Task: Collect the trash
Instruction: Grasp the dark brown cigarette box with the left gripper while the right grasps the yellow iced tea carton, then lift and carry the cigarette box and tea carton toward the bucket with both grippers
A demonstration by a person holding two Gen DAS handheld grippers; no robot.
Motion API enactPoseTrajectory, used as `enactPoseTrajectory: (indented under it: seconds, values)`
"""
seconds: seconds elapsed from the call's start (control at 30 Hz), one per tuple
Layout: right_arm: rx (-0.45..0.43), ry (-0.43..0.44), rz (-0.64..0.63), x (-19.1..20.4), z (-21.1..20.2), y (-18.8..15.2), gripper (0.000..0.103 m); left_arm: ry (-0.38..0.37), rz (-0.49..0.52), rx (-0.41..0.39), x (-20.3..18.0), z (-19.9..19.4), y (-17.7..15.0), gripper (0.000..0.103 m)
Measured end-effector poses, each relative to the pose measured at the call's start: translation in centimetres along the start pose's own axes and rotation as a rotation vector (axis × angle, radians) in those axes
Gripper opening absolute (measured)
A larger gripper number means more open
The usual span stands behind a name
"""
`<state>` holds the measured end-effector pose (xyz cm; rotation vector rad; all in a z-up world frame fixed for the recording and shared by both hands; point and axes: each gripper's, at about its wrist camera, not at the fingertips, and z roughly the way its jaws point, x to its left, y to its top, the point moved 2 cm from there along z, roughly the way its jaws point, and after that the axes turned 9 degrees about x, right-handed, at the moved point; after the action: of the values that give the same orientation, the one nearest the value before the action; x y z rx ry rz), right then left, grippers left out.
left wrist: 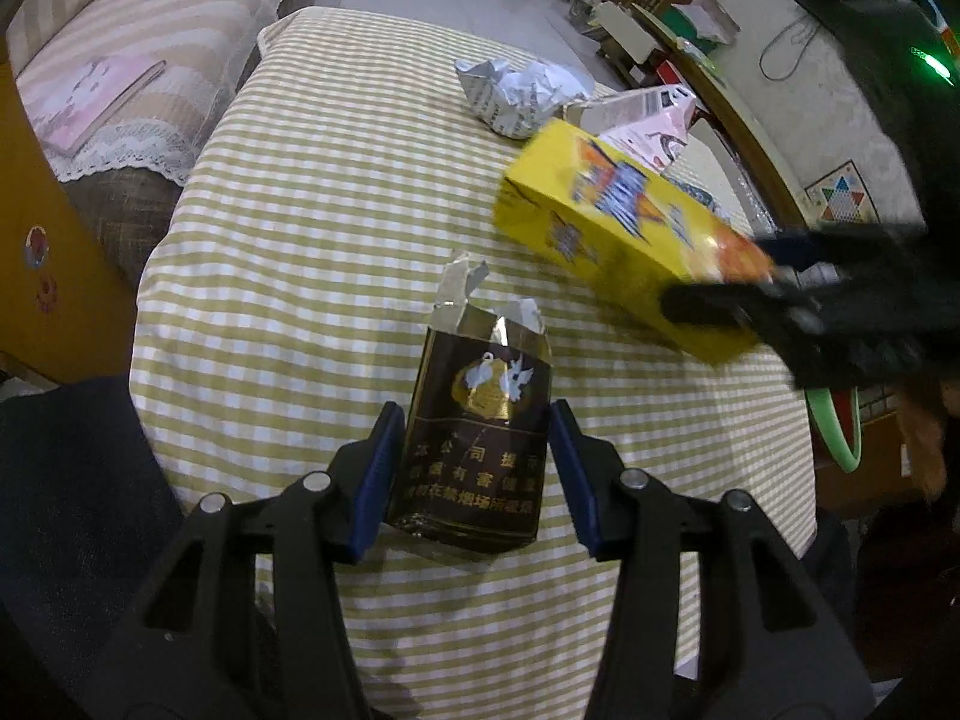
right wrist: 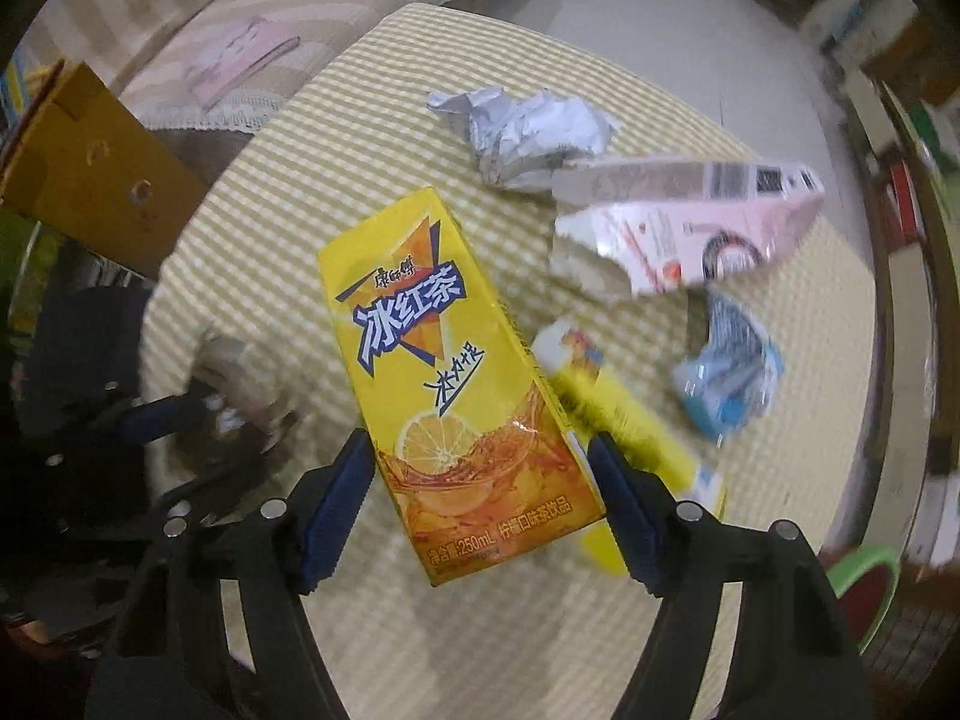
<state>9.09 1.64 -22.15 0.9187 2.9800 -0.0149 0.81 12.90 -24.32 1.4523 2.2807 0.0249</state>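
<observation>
My left gripper (left wrist: 475, 474) is shut on a torn dark brown cigarette pack (left wrist: 474, 444) and holds it above the checked tablecloth (left wrist: 312, 228). My right gripper (right wrist: 483, 501) is shut on a yellow iced-tea carton (right wrist: 444, 384) and holds it in the air; the carton (left wrist: 624, 240) and that gripper (left wrist: 780, 306) show at the right of the left wrist view. On the table lie crumpled silver foil (right wrist: 528, 132), a torn pink-white box (right wrist: 684, 222), a blue wrapper (right wrist: 729, 378) and another yellow package (right wrist: 624, 420).
A striped sofa (left wrist: 150, 30) with a pink book (left wrist: 90, 102) stands left of the table. A brown cardboard box (right wrist: 90, 180) is at the left. A green plastic stool (right wrist: 870, 576) is at the right. Shelves and clutter line the far right wall.
</observation>
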Motion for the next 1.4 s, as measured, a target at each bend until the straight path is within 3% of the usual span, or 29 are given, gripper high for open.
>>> enactPoseTrajectory:
  seconds: [0.13, 0.3, 0.57, 0.67, 0.9, 1.17, 1.4]
  values:
    - [0.051, -0.001, 0.019, 0.9, 1.2, -1.3, 0.071, -0.012, -0.034, 0.007, 0.7, 0.2, 0.1, 0.048]
    - [0.009, 0.045, -0.002, 1.8, 1.6, -1.1, 0.072, -0.004, -0.030, 0.008, 0.6, 0.2, 0.0, 0.048]
    - [0.009, -0.037, -0.104, 4.0, 3.1, -0.2, 0.073, -0.019, -0.112, -0.006, 2.2, -0.1, 0.2, 0.048]
    - [0.003, -0.086, -0.131, 4.3, 3.4, -0.9, 0.068, -0.007, -0.103, -0.001, 2.0, 0.1, 0.4, 0.048]
    - [-0.009, -0.151, -0.187, 5.3, 4.8, -2.7, 0.067, 0.008, -0.089, 0.004, 1.9, 0.3, 0.4, 0.048]
    - [-0.136, 0.018, -0.005, 2.5, 2.3, -6.1, 0.064, 0.031, -0.078, 0.005, 1.7, 0.3, 0.3, 0.048]
    - [-0.275, 0.137, 0.282, -3.3, -1.1, -11.2, 0.064, 0.075, -0.021, -0.007, 0.0, -0.2, 0.5, 0.048]
